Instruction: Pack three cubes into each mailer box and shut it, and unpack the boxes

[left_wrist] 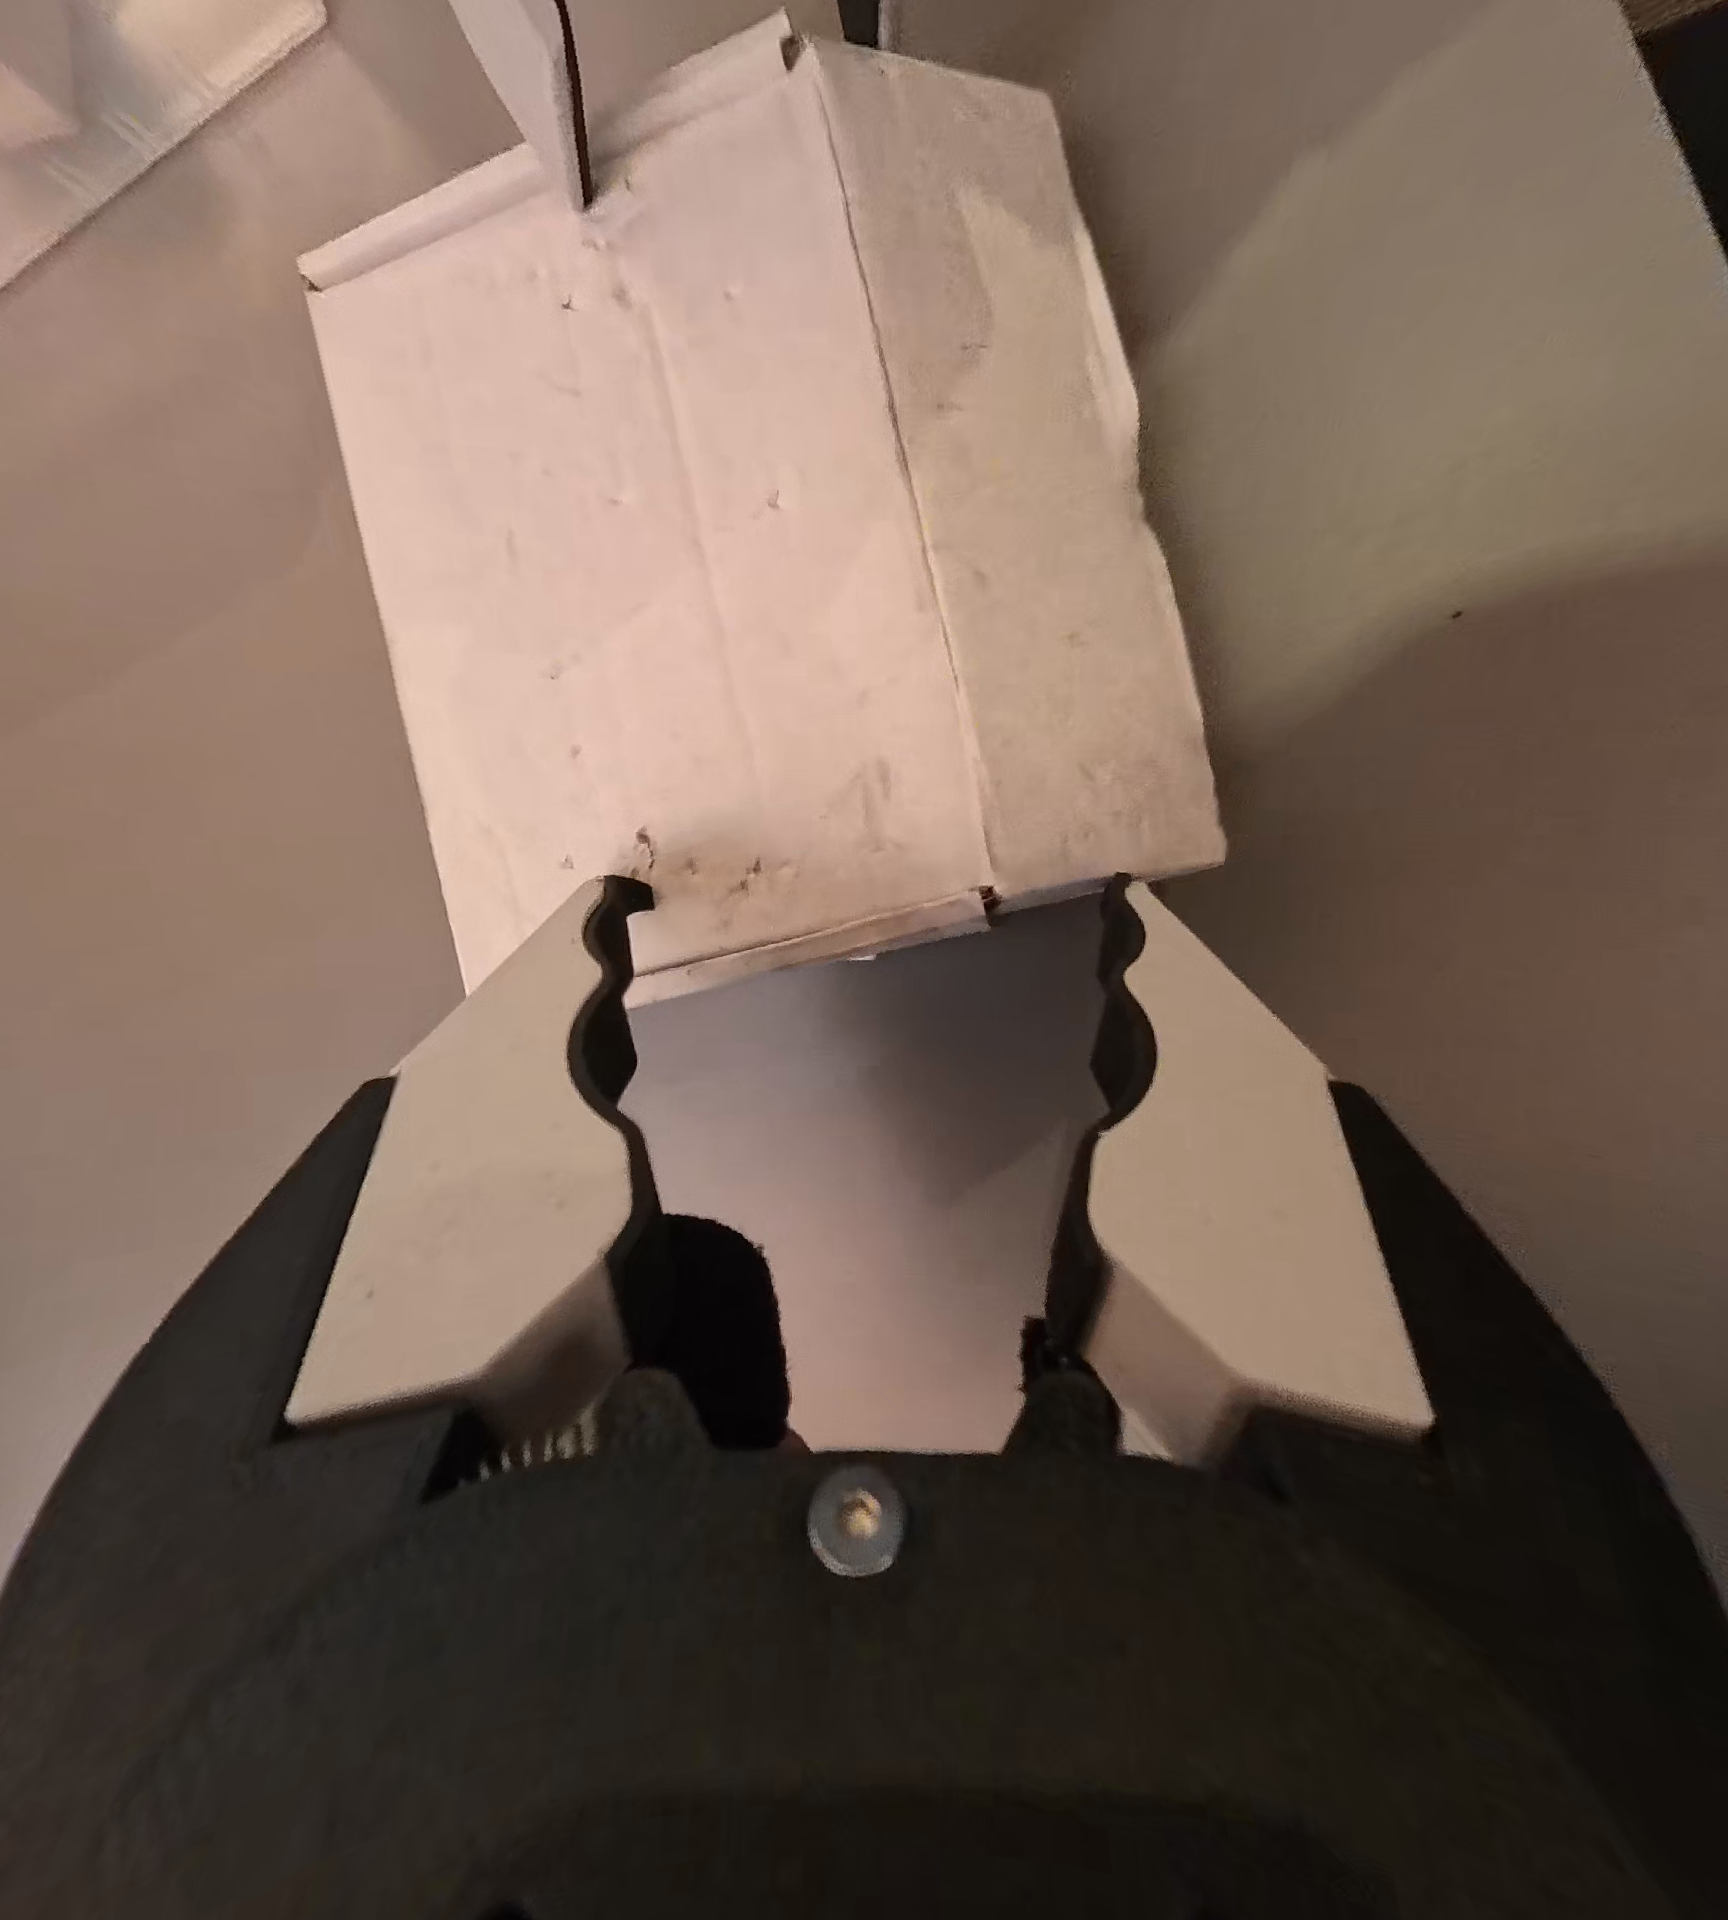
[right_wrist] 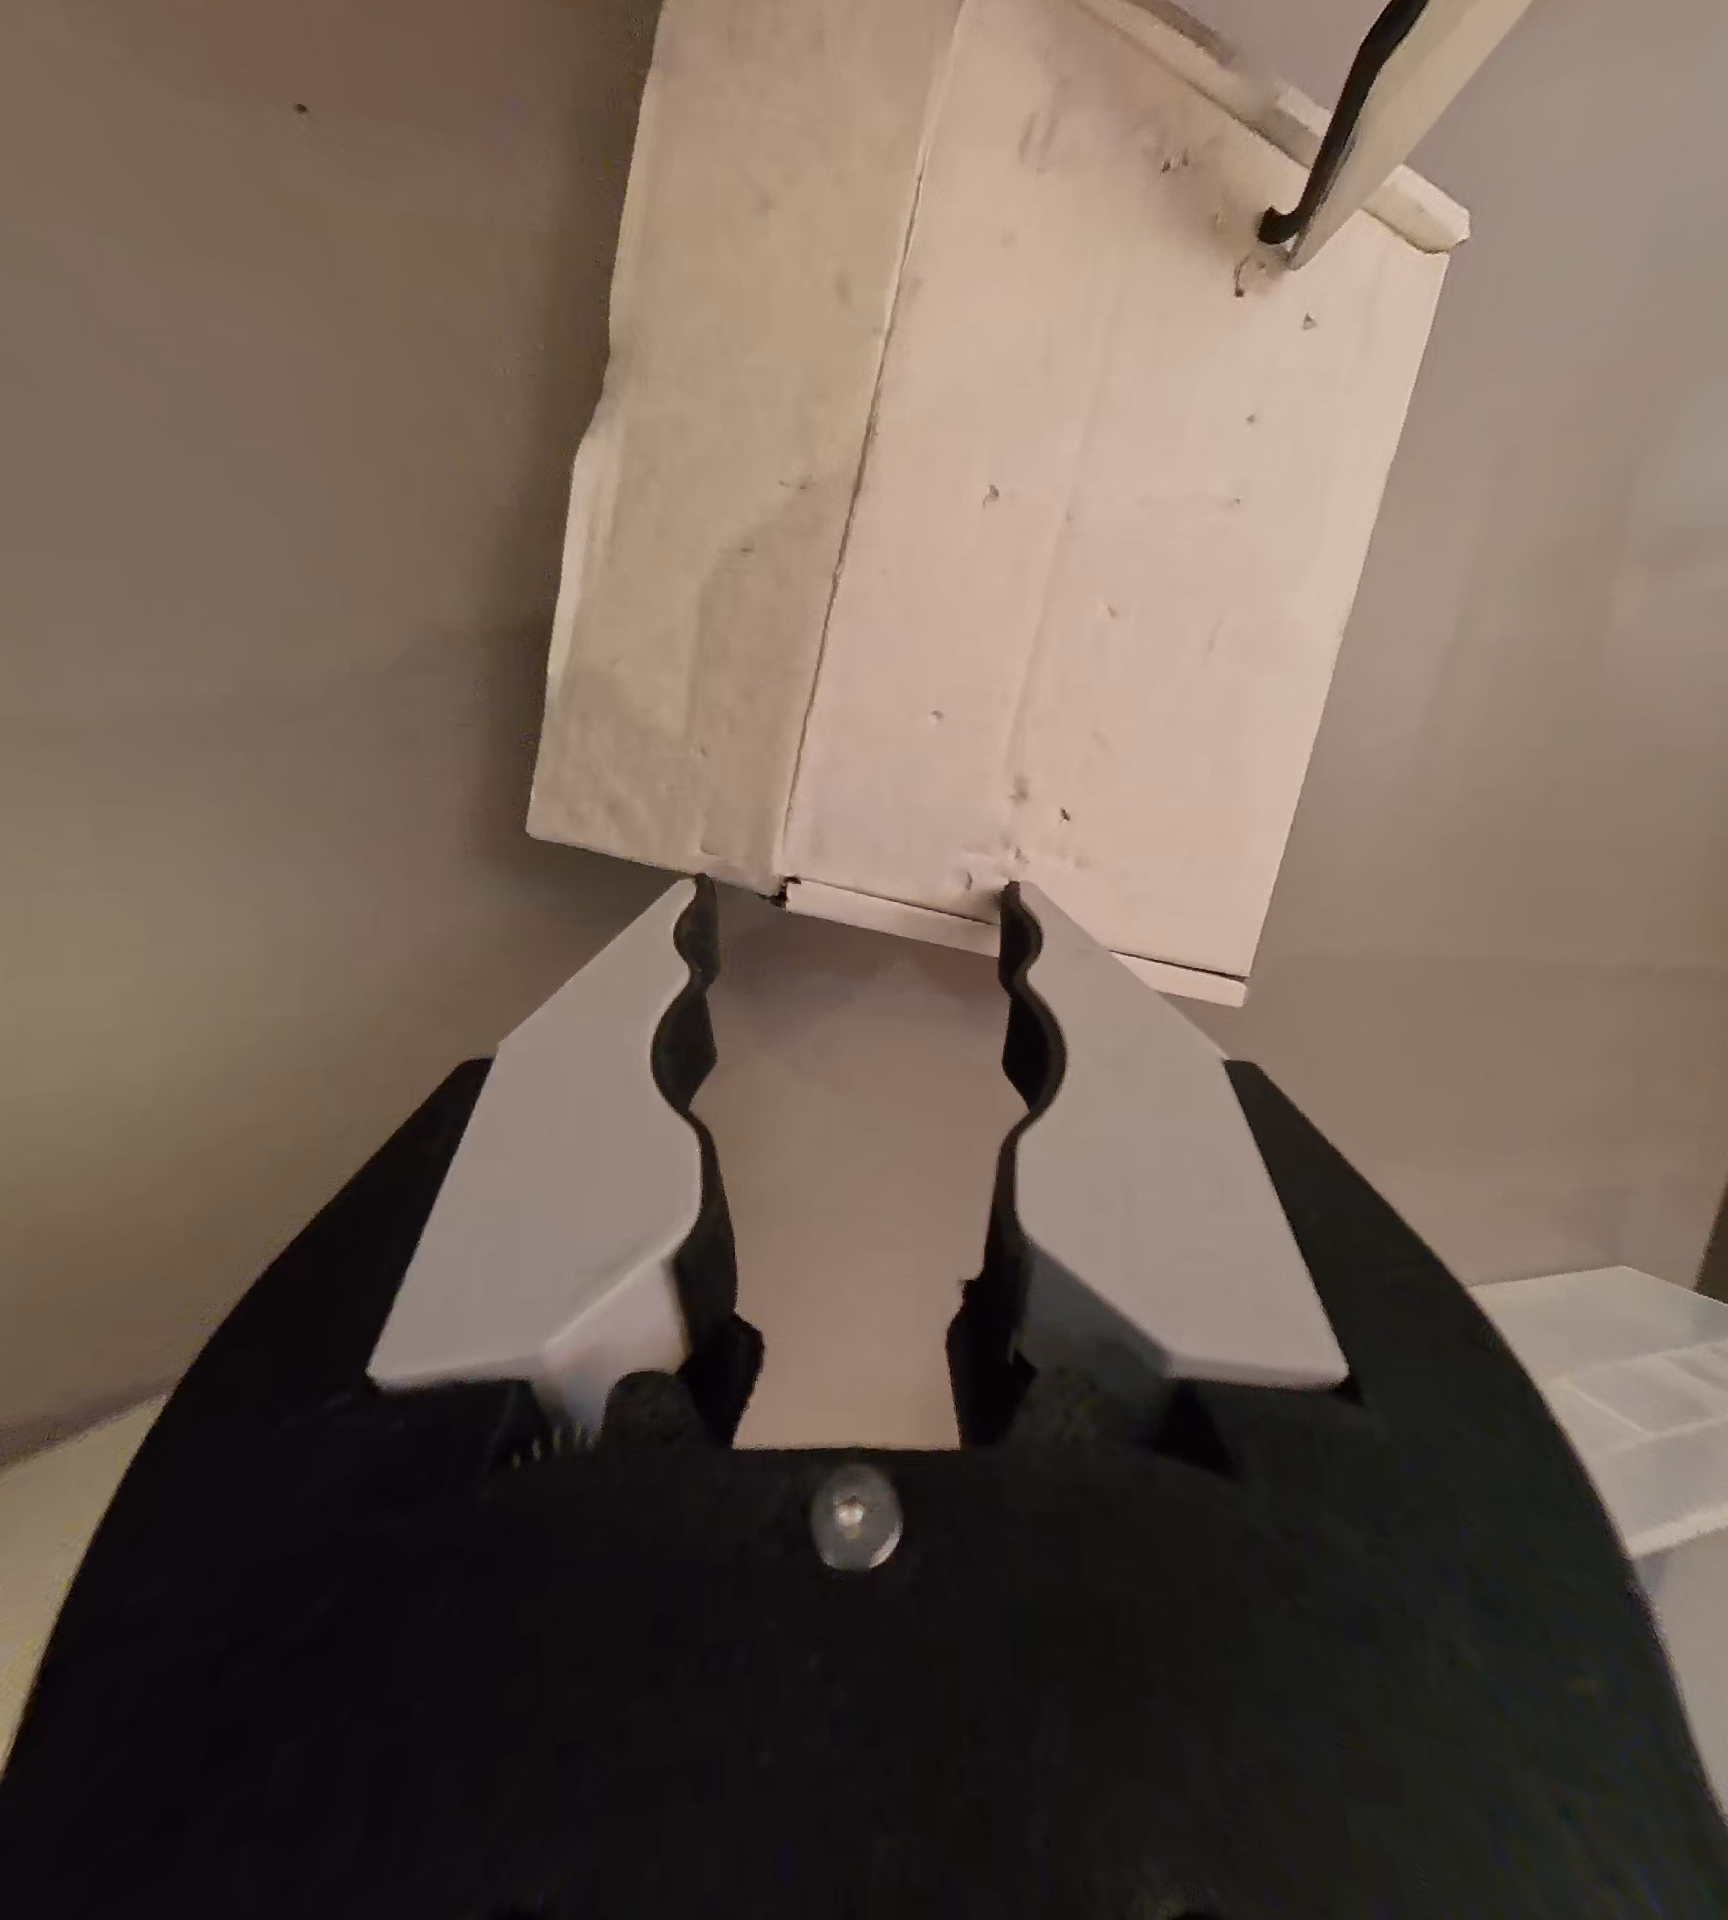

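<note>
The white mailer box (left_wrist: 735, 540) lies closed on the desk (left_wrist: 112, 727), long axis running from one gripper to the other. Left gripper (left_wrist: 865, 894) and right gripper (right_wrist: 855, 894) meet opposite ends, fingers spread, gripping nothing. The creased cardboard looks light and dentable; hold it at the end edges.

The closed cardboard mailer box (left_wrist: 735, 582) is white, flecked with dark scuffs and smudges. The plain counter (left_wrist: 133, 623) is beige-grey. Each gripper's fingers (right_wrist: 569, 1174) are light grey with black wavy pads, on black bodies.
</note>
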